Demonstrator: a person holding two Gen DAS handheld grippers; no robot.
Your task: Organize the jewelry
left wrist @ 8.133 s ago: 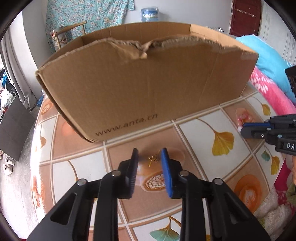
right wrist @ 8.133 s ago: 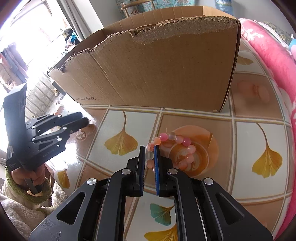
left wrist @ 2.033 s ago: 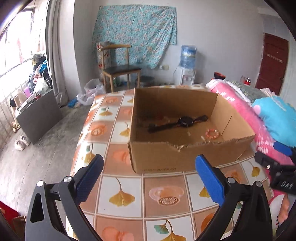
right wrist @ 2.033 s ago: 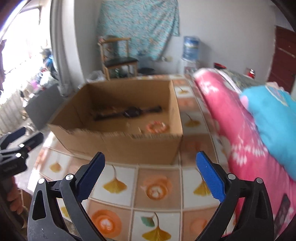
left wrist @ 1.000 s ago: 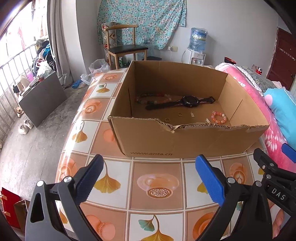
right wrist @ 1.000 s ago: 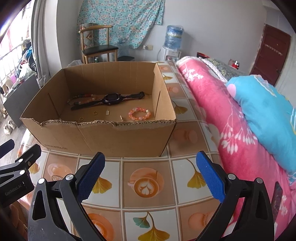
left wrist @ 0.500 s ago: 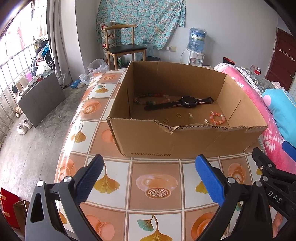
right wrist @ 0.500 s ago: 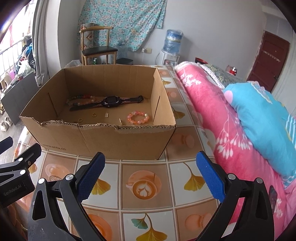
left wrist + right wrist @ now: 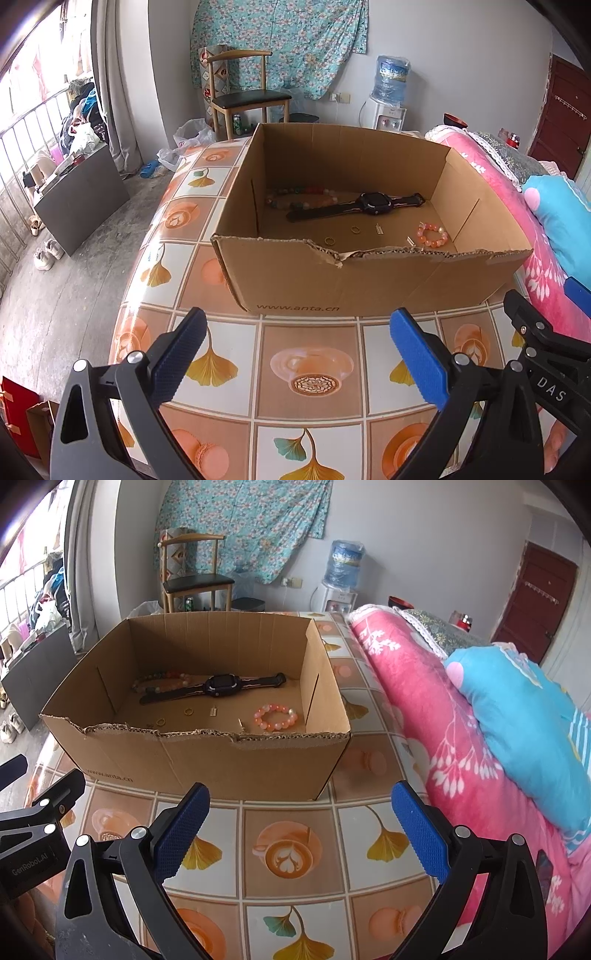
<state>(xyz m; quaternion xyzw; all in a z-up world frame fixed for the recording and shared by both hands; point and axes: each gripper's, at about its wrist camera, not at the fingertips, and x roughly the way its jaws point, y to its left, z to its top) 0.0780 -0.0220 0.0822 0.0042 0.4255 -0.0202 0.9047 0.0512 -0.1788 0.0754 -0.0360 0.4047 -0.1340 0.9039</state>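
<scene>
reading "www.anta.cn", the cardboard box (image 9: 314,284) sits on the tiled table (image 9: 314,406). left gripper (image 9: 295,354) and right gripper (image 9: 301,830) hover spread wide, empty; the right one reads "das".

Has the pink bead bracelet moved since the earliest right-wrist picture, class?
Yes. The pink bead bracelet then lay on the tablecloth in front of the cardboard box; now it lies inside the box, near its right wall.

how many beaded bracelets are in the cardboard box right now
2: a pink beaded bracelet near the box's front right corner, and a multicolored one at the back left behind the watch, partly hidden.
</scene>
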